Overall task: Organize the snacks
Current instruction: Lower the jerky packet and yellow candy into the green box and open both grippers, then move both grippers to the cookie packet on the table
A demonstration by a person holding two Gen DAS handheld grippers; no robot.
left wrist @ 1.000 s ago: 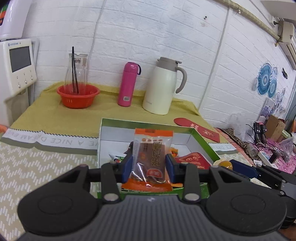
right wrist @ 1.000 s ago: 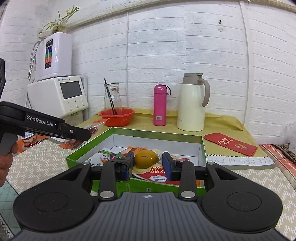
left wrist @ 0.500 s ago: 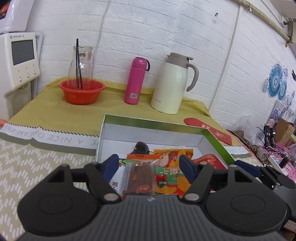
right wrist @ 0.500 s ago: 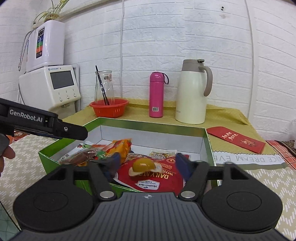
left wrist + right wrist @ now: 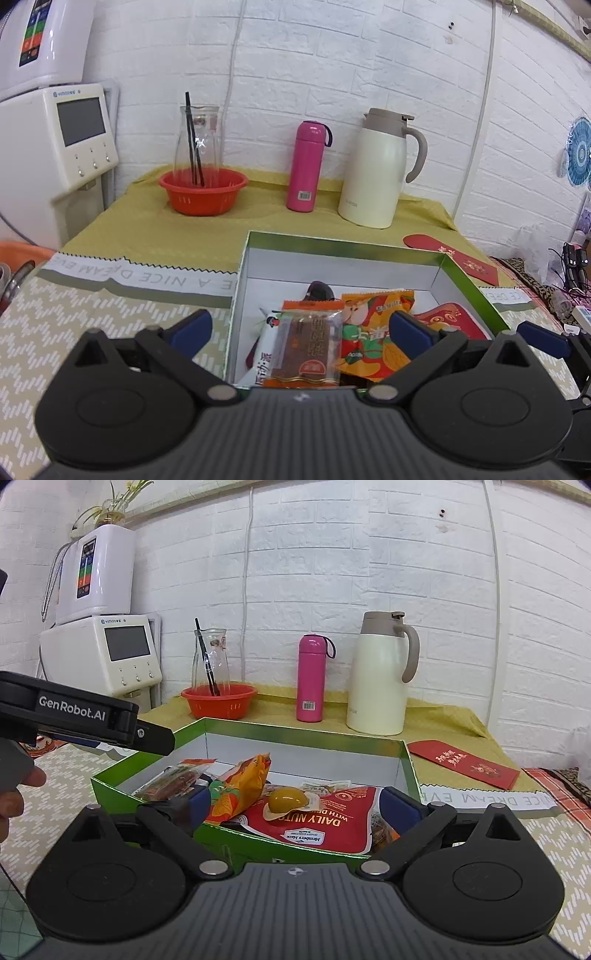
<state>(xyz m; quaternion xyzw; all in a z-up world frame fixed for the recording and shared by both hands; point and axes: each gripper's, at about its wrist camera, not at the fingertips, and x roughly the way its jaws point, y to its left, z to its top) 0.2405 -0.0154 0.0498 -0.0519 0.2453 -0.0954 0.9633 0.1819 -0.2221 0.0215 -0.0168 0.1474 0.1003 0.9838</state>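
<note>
Left gripper (image 5: 301, 328) jaws opening, snack packet (image 5: 308, 347) lying loose between them in box (image 5: 472, 284).

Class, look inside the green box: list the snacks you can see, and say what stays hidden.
Inside the green box: a red nut pouch with a yellow jelly cup on it, an orange packet and a clear brown-snack packet. Whatever lies beneath them is covered.

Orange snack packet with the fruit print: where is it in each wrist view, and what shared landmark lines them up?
Left wrist: the orange snack packet lies low and right of centre in the green box, beside a clear-wrapped brown bar.
Right wrist: the packet is left of centre, propped up, left of the red Daily Nuts bag.
Shared landmark: the pink bottle behind the box.
</note>
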